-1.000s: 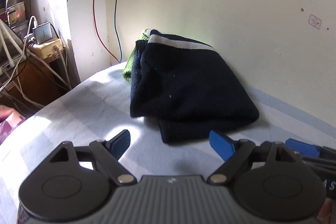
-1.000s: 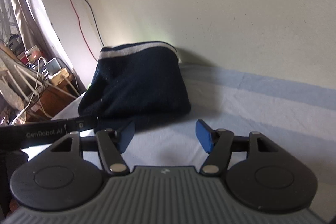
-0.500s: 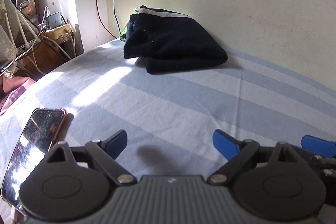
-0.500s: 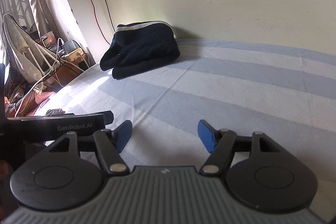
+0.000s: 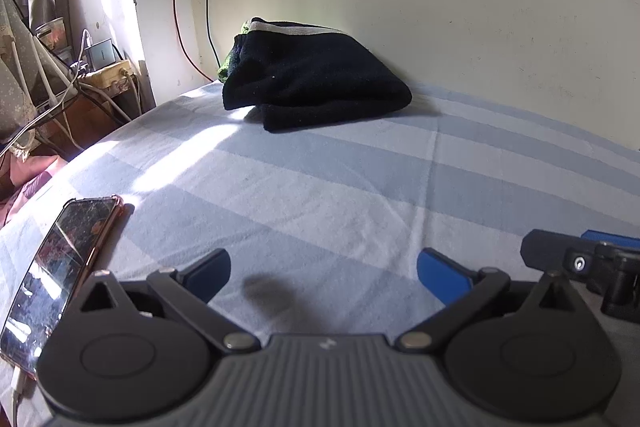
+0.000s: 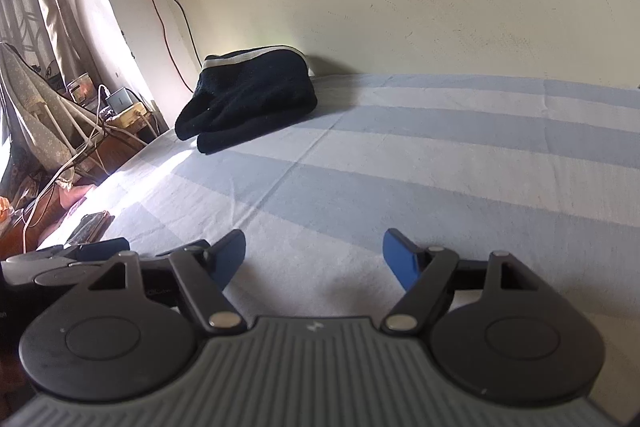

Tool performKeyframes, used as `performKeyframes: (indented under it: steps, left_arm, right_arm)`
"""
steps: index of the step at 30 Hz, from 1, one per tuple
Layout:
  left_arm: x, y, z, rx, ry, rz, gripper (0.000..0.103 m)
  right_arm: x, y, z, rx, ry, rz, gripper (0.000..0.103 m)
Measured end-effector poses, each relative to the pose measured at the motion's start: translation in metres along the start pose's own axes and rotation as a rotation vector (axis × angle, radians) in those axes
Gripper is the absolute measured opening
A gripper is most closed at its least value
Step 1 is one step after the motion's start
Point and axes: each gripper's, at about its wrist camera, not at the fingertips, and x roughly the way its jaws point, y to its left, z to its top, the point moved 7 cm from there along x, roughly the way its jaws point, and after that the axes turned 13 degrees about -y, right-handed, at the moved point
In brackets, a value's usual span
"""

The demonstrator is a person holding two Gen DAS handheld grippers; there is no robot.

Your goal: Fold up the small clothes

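Both tongs, left gripper and right gripper, stand spread and empty, jaws just opened wider, now drawn well back from the folded dark navy fleece garment. It rests by the wall on the blue-striped bedsheet, apparently finished. A rose-gold phone lies beside the left gripper.

Two matching hand-held grippers, black and grey

Left gripper and right gripper: ribbed grey body with small white logo; black round-hubbed linkage arms; silver pivot screws; blue finger pads.
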Motion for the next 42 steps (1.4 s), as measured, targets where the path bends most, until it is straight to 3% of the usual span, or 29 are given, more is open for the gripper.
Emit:
performKeyframes:
  steps: [19, 35, 42]
  left_arm:
    - [-0.004, 0.001, -0.002, 0.013, -0.008, 0.043, 0.103]
    - [-0.010, -0.002, 0.000, 0.019, -0.042, 0.010, 0.103]
    - [-0.014, -0.004, 0.001, 0.017, -0.067, -0.037, 0.103]
  right_arm:
    - [-0.002, 0.000, -0.001, 0.004, 0.009, 0.001, 0.084]
    - [-0.002, 0.000, -0.001, 0.004, 0.010, 0.000, 0.085]
    - [-0.001, -0.004, 0.001, 0.019, 0.006, -0.008, 0.086]
